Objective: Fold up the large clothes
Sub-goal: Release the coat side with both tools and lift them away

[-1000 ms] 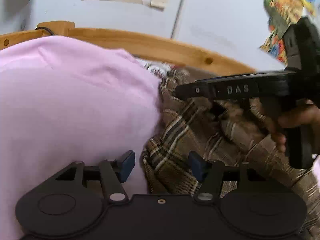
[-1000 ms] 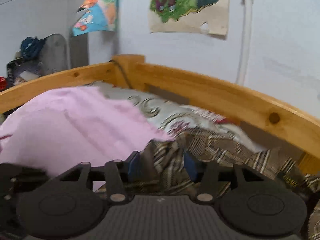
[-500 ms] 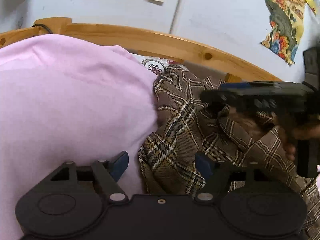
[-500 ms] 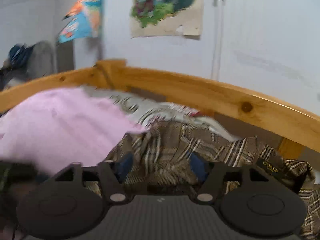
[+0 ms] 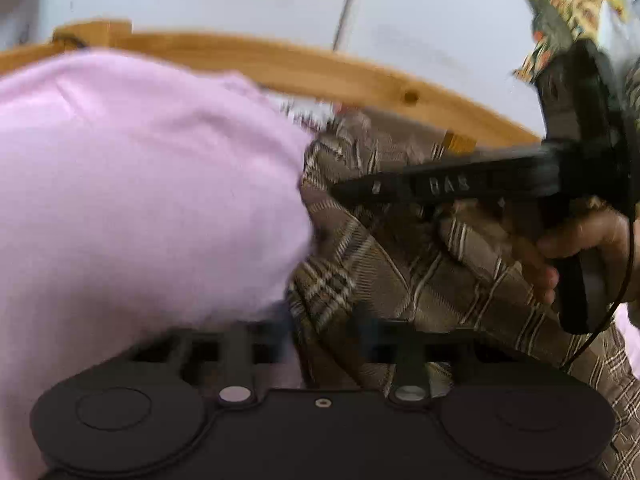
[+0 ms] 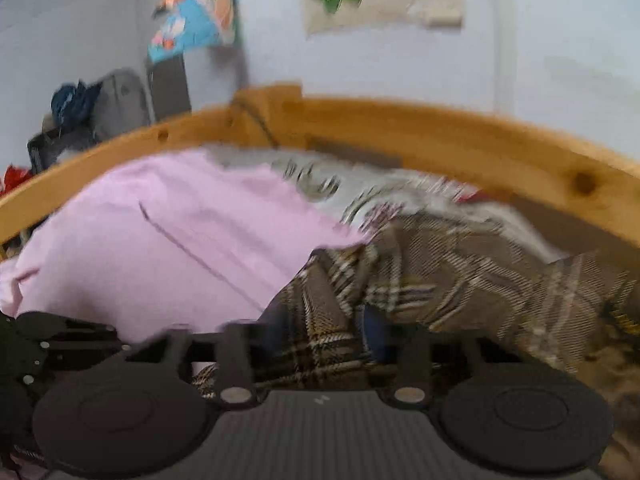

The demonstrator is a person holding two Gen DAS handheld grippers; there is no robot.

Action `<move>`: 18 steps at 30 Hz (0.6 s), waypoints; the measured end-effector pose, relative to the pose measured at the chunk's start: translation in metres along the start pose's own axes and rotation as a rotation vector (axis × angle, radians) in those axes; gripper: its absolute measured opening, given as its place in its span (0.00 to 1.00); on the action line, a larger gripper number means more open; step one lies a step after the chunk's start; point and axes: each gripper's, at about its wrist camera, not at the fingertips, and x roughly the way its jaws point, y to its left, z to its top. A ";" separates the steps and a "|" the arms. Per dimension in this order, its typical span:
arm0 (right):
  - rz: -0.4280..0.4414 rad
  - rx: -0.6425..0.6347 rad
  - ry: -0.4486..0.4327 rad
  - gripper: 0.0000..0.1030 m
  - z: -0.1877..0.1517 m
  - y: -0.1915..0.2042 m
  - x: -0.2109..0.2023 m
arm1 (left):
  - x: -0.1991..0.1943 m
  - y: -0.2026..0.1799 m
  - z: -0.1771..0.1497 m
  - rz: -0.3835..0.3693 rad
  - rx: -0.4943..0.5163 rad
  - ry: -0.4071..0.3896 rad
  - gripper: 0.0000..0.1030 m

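Note:
A brown plaid garment (image 5: 420,280) lies bunched on the bed beside a large pink cloth (image 5: 140,200); both also show in the right wrist view, the plaid garment (image 6: 440,280) right of the pink cloth (image 6: 180,240). My left gripper (image 5: 326,336) has its blue-padded jaws apart around a fold of the plaid garment. My right gripper (image 6: 326,336) also has plaid fabric between its parted jaws. The right gripper's black body (image 5: 460,184) reaches in from the right in the left wrist view. Both views are blurred by motion.
A curved wooden bed rail (image 6: 440,128) runs behind the clothes, also in the left wrist view (image 5: 320,68). A patterned sheet (image 6: 340,184) shows under them. Posters (image 6: 196,12) hang on the wall. A bag and clutter (image 6: 100,108) stand at the far left.
Both grippers' jaws have narrowed around the plaid fabric compared with half a second ago. The right gripper has swung back to the left, over the plaid garment.

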 end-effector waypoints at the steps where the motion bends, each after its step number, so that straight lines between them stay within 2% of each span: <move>1: 0.004 0.001 0.013 0.05 0.001 0.002 0.004 | 0.001 0.002 -0.001 0.011 -0.035 0.011 0.05; 4: 0.021 -0.022 -0.065 0.04 0.006 0.009 -0.008 | -0.012 0.013 -0.002 0.023 -0.180 -0.040 0.01; 6: 0.015 -0.027 -0.102 0.04 0.011 0.009 -0.013 | -0.014 0.015 -0.001 0.030 -0.215 -0.052 0.01; 8: -0.025 -0.075 -0.087 0.04 0.013 0.014 -0.008 | -0.007 0.013 -0.001 0.050 -0.213 -0.026 0.02; 10: -0.054 -0.079 -0.053 0.05 0.011 0.016 0.001 | -0.005 0.009 -0.002 0.072 -0.198 -0.020 0.11; 11: -0.057 -0.069 -0.046 0.12 0.011 0.016 0.003 | -0.007 0.007 -0.003 0.073 -0.194 -0.025 0.21; 12: -0.070 -0.059 -0.052 0.24 0.010 0.016 0.000 | -0.010 0.006 -0.004 0.064 -0.186 -0.027 0.32; 13: -0.072 -0.054 -0.061 0.28 0.010 0.016 -0.004 | -0.014 0.004 -0.005 0.056 -0.174 -0.029 0.38; 15: -0.067 -0.059 -0.071 0.53 0.008 0.014 -0.019 | -0.019 0.000 -0.006 0.048 -0.142 -0.038 0.62; 16: -0.067 -0.065 -0.075 0.56 0.006 0.013 -0.027 | -0.022 -0.004 -0.007 0.049 -0.126 -0.040 0.66; 18: -0.083 -0.068 -0.079 0.69 -0.003 0.009 -0.049 | -0.025 -0.013 -0.008 0.067 -0.099 -0.045 0.82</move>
